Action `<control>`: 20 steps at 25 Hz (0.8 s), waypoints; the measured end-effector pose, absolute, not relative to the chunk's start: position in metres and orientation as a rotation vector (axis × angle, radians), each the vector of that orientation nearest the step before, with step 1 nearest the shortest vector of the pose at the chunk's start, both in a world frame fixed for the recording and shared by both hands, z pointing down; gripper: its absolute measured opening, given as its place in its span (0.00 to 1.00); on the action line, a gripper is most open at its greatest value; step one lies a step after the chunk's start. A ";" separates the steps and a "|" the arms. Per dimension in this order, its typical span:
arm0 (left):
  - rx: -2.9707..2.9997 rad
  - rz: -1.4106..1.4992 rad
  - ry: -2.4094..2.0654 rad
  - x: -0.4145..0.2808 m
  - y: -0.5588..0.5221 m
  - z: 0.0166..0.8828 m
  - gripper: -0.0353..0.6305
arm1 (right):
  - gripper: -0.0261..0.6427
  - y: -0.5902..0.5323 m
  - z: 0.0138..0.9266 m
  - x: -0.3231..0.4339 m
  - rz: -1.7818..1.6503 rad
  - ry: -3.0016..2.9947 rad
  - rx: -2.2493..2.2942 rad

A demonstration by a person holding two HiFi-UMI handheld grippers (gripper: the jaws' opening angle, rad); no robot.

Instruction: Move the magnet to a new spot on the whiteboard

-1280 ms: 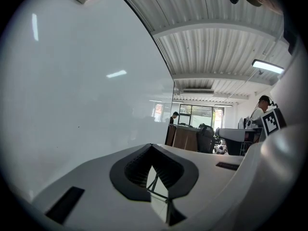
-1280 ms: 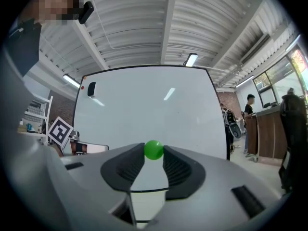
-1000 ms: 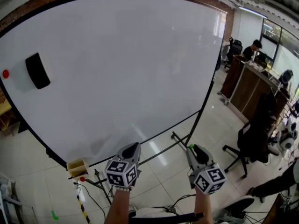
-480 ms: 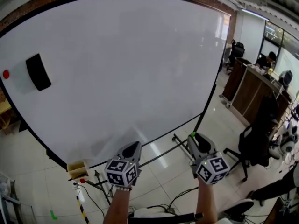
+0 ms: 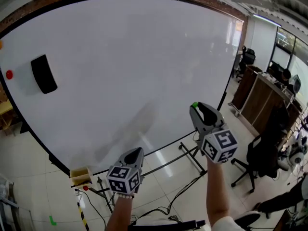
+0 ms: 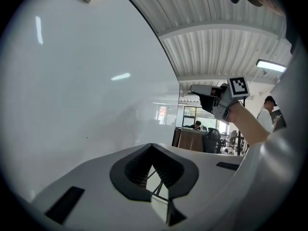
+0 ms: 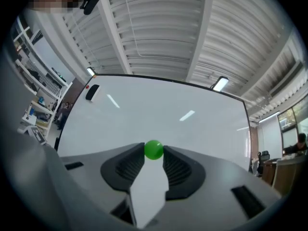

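right claw (image 7: 154,154) pinches the green magnet (image 7: 153,149) at its very tips; left claw (image 6: 151,147) sits closed, empty.

You face one whiteboard (image 5: 125,71). On and around it you can count two magnets for certain: one green magnet (image 7: 153,149) and one red magnet (image 5: 9,74). There is one black eraser (image 5: 44,74), and one small wooden box (image 5: 80,175). You carry two claws, your left claw (image 5: 138,151) and your right claw (image 5: 196,107). Off to your right, count one wooden counter (image 5: 260,93) and at least two office chairs (image 5: 262,150); anything farther back is too small to count.
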State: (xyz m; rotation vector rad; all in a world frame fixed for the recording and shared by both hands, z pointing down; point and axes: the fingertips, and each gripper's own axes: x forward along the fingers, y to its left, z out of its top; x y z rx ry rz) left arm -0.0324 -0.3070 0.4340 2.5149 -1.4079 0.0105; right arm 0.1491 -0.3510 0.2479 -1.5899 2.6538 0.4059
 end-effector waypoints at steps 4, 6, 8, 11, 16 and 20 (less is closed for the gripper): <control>2.491 -0.003 -1.438 -0.045 -0.309 0.436 0.04 | 0.24 -0.370 0.219 0.132 0.492 2.668 -1.565; 2.483 -0.010 -1.452 -0.051 -0.310 0.437 0.04 | 0.24 -0.376 0.209 0.124 0.527 2.672 -1.555; 2.477 -0.018 -1.465 -0.057 -0.310 0.437 0.04 | 0.24 -0.383 0.202 0.117 0.552 2.677 -1.549; 2.470 -0.025 -1.480 -0.062 -0.311 0.438 0.04 | 0.24 -0.396 0.197 0.107 0.564 2.691 -1.539; 2.459 -0.026 -1.498 -0.070 -0.313 0.440 0.04 | 0.24 -0.420 0.202 0.090 0.561 2.739 -1.538; 2.451 -0.030 -1.512 -0.075 -0.317 0.437 0.04 | 0.24 -0.442 0.208 0.078 0.560 2.775 -1.558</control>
